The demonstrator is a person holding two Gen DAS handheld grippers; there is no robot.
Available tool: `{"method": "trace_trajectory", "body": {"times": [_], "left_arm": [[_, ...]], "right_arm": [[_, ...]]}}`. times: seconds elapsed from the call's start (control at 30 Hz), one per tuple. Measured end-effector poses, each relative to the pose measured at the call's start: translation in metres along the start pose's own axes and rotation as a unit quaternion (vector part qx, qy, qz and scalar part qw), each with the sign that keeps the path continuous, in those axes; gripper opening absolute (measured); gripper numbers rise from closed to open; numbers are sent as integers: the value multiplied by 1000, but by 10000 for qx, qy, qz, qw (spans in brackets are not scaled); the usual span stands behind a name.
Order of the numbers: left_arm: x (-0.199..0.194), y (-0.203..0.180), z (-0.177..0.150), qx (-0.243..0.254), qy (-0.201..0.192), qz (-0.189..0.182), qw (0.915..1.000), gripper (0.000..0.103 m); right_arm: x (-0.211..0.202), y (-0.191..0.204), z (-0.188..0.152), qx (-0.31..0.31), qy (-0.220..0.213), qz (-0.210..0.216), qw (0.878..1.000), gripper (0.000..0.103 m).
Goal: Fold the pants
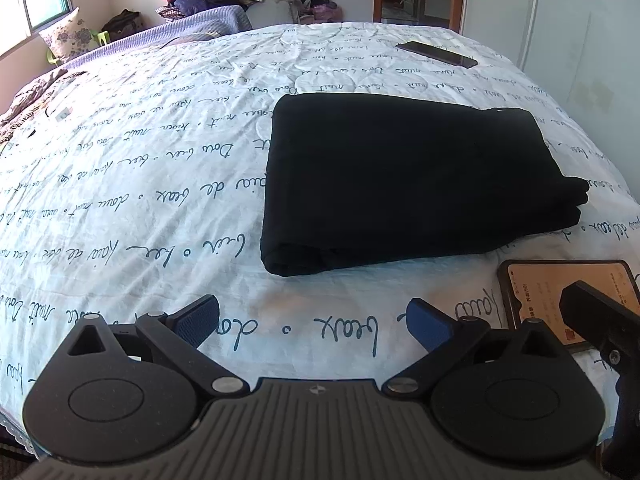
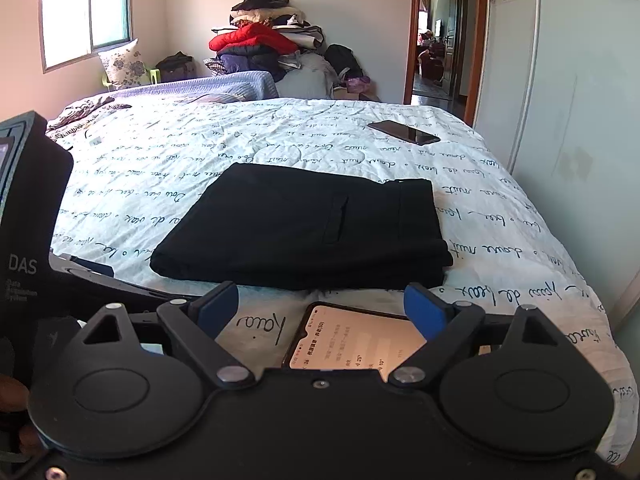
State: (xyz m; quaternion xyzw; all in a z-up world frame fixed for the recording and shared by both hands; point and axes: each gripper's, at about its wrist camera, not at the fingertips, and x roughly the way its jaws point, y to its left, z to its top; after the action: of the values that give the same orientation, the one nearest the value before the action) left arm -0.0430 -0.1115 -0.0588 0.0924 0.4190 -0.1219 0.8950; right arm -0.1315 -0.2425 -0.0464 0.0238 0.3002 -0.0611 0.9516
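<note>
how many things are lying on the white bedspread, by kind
folded black pants: 1
phones: 2, one lit at the near edge, one dark at the far side
total: 3
Both the left gripper and the right gripper are open and hold nothing.

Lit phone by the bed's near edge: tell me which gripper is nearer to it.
Right. The right gripper hangs directly over the lit phone, jaws open. The left gripper sits off to its left, jaws open over bare bedspread.
</note>
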Motion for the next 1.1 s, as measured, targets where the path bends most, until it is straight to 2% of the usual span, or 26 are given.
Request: {"method": "trace_trajectory", "body": {"times": [1.1], "left_arm": [[2, 4, 0, -63, 26, -8, 10000, 101]], "right_arm": [[7, 4, 0, -149, 88, -19, 9998, 91]]}}
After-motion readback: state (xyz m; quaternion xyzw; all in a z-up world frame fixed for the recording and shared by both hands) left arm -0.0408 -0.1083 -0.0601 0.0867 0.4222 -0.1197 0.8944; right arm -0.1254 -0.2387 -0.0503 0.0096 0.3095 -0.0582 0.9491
